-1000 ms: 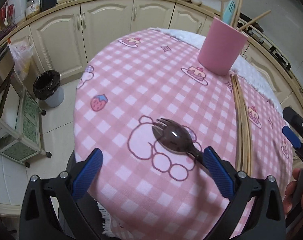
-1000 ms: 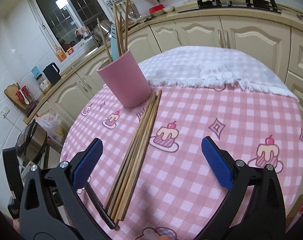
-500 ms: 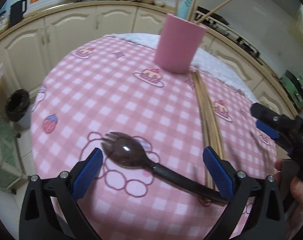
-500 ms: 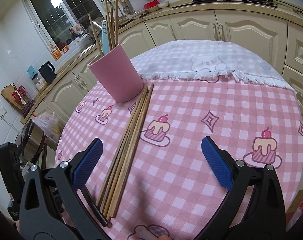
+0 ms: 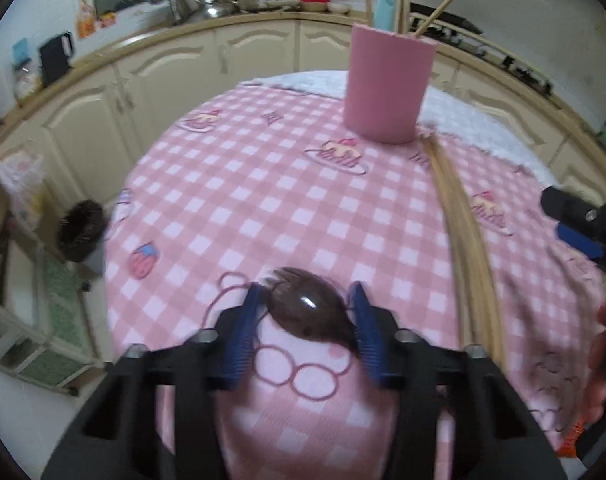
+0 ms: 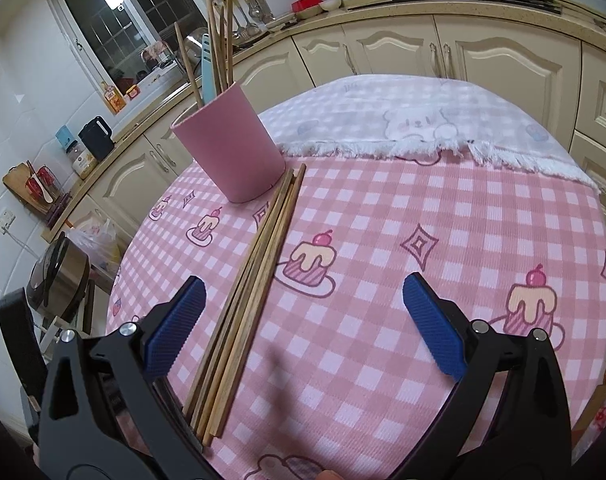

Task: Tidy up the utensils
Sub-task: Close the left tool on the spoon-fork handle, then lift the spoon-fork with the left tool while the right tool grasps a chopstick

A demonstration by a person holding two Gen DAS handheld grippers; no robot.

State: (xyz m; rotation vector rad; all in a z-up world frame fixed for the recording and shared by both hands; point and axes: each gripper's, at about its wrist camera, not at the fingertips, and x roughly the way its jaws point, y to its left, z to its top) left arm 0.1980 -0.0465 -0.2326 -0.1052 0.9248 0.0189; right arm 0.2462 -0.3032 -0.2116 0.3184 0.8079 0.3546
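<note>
Pink checked cloth [image 6: 383, 360] over a round table, cakes and bears printed on it, a white fringed cloth [image 6: 423, 136] laid across the far side. Cream cabinets [image 6: 403, 52] curve round behind, with a worktop full of kitchen bits and a dark window [image 6: 115, 28] off to the left of the right tongs. Down on the floor, left of the left tongs, sits a black bin [image 5: 81, 236] beside a low rack [image 5: 27, 344].

Left tongs [image 5: 305, 322] now: jaws have just been closing, and the blue pads sit at either side of the brown spork [image 5: 303, 308], its bowl right between them, tines pointing away. The frame is blurred, so whether the pads truly press on it I cannot tell. The spork lies on the cloth near the table's near-left edge.

Ahead of both tongs stands the pink cup [image 6: 231, 148], upright, chopsticks and a pale blue handle poking out. From its foot a bundle of chopsticks [image 6: 247, 300] runs back along the cloth, just right of the left tongs, just inside the left pad of the right tongs [image 6: 303, 320]. Those right tongs hang wide apart, nothing between them but cloth.

Plenty of bare cloth to the right of the bundle; the table edge drops away close on the left
</note>
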